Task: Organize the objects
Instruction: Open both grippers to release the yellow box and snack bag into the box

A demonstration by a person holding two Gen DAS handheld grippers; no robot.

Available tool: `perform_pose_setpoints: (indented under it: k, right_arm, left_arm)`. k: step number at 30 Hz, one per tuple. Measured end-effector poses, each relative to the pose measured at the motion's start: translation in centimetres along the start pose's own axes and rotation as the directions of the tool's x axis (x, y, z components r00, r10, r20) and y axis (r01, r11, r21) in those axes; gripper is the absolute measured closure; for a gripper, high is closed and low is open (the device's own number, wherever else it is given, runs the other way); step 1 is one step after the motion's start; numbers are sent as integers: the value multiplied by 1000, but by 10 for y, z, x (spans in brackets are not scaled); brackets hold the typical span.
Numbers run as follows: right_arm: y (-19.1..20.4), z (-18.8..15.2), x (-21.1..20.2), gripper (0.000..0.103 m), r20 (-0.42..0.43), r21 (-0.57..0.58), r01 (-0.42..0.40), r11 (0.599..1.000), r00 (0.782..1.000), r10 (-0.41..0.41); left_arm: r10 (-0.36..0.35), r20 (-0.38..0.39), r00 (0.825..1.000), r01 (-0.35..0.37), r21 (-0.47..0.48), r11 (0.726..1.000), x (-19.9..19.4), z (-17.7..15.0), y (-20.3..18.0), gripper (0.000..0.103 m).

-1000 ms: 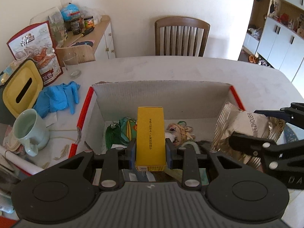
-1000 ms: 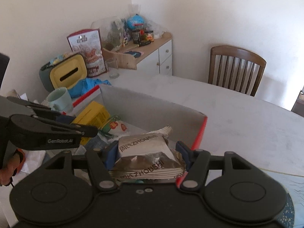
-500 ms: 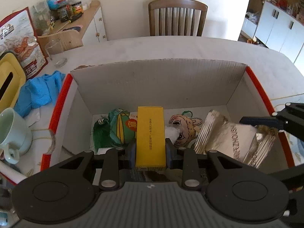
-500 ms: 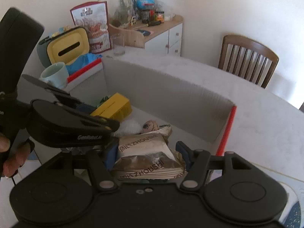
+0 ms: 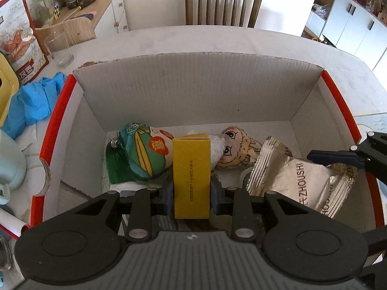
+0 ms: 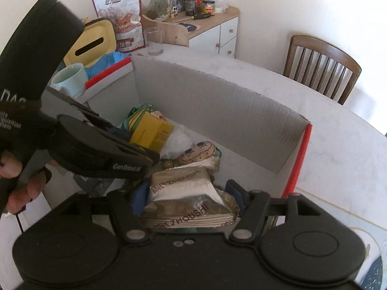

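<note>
Cardboard box (image 5: 183, 91) lies under both my grippers, tilted down into it. My left gripper (image 5: 191, 197) is clenched on a yellow carton (image 5: 191, 174) low in the box at 6 o'clock; my right gripper (image 6: 187, 198) grasps a foil snack pack (image 6: 191, 200) at 4 o'clock.

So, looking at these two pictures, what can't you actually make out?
- Yellow box: its print is too small, both views.
- Box floor under the silver packet: hidden by it and the right claw.
- Mug: cut off by the left view's edge.
- Left claw: its body hides the carton's near wall.
</note>
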State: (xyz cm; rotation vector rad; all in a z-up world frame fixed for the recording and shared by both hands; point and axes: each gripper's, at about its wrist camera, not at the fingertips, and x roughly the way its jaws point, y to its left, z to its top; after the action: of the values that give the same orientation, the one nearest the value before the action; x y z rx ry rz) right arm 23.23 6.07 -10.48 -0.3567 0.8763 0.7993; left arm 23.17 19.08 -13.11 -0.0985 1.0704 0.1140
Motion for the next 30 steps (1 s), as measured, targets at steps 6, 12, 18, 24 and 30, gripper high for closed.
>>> perform_pose_setpoints:
  k: [6, 12, 18, 24, 30]
  right_arm:
    - [2, 3, -7, 29, -11, -12, 4, 1000, 1000, -4]
    - [3, 2, -26, 26, 14, -24, -1, 1000, 1000, 2]
    - [4, 3, -54, 23, 62, -21, -20, 1000, 998, 22]
    - [7, 3, -83, 18, 122, -25, -37, 999, 992, 40]
    - [10, -1, -108, 17, 164, -35, -62, 997, 984, 67]
  left_arm:
    - [8, 0, 1000, -8, -15, 1000, -5, 1, 5, 73]
    - [18, 30, 999, -17, -37, 999, -18, -2, 6, 50]
    - [14, 78, 997, -11, -39, 999, -38, -7, 2, 45]
    - [4, 138, 990, 2, -43, 999, -66, -10, -4, 45]
    - [-8, 205, 979, 16, -38, 999, -97, -15, -13, 40]
